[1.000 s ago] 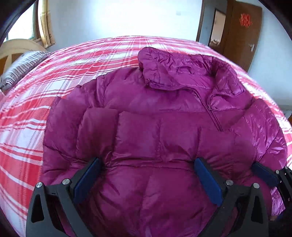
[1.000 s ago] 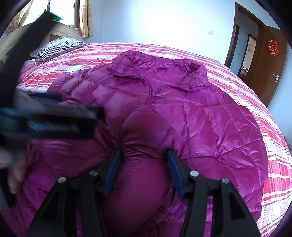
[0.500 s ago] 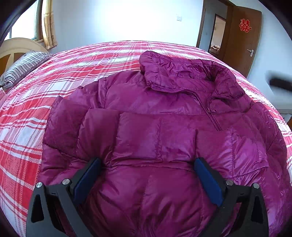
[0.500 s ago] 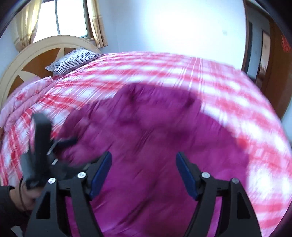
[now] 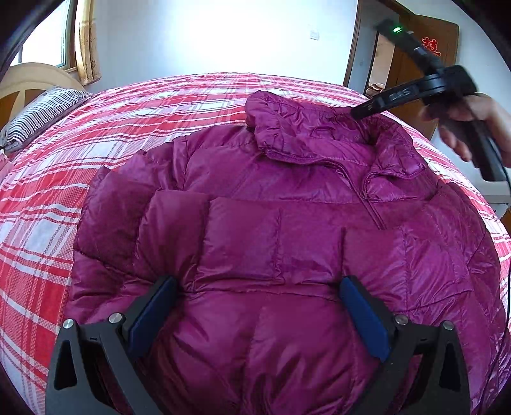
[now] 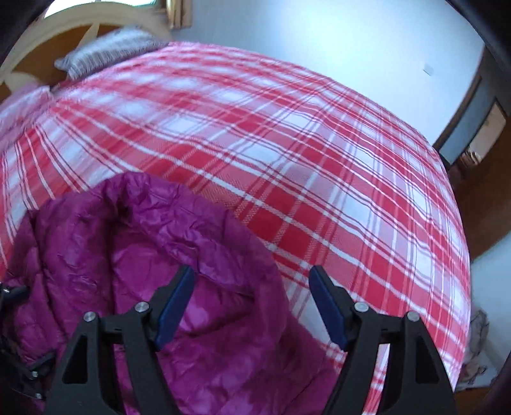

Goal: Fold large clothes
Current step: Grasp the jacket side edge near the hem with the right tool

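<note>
A magenta puffer jacket (image 5: 287,223) lies front up on the bed, zipper closed, with a sleeve folded across its chest. My left gripper (image 5: 258,306) rests low on the jacket near the hem, jaws wide open and padded fabric bulging between the blue pads. My right gripper (image 6: 252,287) is open and hovers over the edge of the collar (image 6: 159,207), half above jacket (image 6: 127,255), half above bedcover. In the left wrist view the right gripper (image 5: 415,89) shows at the top right, held by a hand (image 5: 463,127), its tip by the collar (image 5: 319,137).
The red and white plaid bedcover (image 5: 127,127) spreads all round the jacket, with a wide stretch beyond the collar (image 6: 287,159). A striped pillow (image 5: 41,111) and a wooden headboard (image 6: 64,28) are at the far left. A brown door (image 5: 431,48) stands behind on the right.
My right gripper let go of the jacket fold it was pinching, opened, and swung away to the collar end. The left gripper kept its place, open on the jacket.
</note>
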The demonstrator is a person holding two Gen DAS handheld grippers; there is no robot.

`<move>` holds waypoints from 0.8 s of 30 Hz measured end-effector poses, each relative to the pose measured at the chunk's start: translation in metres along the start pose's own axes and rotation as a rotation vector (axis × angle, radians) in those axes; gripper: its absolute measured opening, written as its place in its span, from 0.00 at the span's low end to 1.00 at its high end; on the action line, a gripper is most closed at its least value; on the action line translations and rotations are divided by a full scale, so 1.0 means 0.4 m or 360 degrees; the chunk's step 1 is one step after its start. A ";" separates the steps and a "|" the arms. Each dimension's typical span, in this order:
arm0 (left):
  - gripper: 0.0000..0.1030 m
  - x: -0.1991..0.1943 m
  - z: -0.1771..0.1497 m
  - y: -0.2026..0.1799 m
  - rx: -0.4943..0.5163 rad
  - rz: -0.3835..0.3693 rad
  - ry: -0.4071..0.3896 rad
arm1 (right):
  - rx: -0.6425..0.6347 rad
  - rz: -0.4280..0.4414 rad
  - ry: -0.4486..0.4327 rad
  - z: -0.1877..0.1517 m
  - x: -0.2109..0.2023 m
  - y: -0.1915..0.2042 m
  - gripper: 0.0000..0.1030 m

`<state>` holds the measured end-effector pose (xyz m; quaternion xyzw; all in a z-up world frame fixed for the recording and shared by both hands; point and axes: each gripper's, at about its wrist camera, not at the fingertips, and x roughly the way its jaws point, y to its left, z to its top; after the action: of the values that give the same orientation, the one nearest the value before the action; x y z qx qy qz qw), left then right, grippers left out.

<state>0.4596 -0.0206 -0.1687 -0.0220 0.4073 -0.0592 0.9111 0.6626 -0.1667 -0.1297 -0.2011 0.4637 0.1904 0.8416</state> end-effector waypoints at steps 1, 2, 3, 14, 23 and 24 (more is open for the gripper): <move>0.99 0.001 0.000 0.000 0.0000 0.0001 -0.0001 | -0.0025 -0.0008 0.0026 0.007 0.018 0.002 0.74; 0.99 0.001 0.000 0.000 -0.0002 0.0001 -0.0002 | -0.0036 -0.0008 0.0043 0.011 0.028 0.001 0.74; 0.99 0.002 -0.001 0.001 -0.0002 0.0001 -0.0002 | -0.0052 -0.0007 0.0063 0.015 0.043 -0.001 0.72; 0.99 0.001 -0.004 0.003 0.0001 0.0002 -0.0003 | -0.0261 -0.0138 0.0038 -0.008 0.031 0.032 0.14; 0.99 0.002 -0.004 0.000 0.0004 0.0010 0.0000 | -0.0376 -0.0277 -0.0147 -0.110 -0.026 0.099 0.12; 0.99 0.002 -0.004 0.000 0.0004 0.0010 0.0000 | -0.0388 -0.0290 -0.0157 -0.128 -0.021 0.107 0.12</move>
<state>0.4588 -0.0207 -0.1704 -0.0195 0.4072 -0.0568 0.9113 0.6008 -0.1579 -0.1544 -0.3332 0.3751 0.1778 0.8466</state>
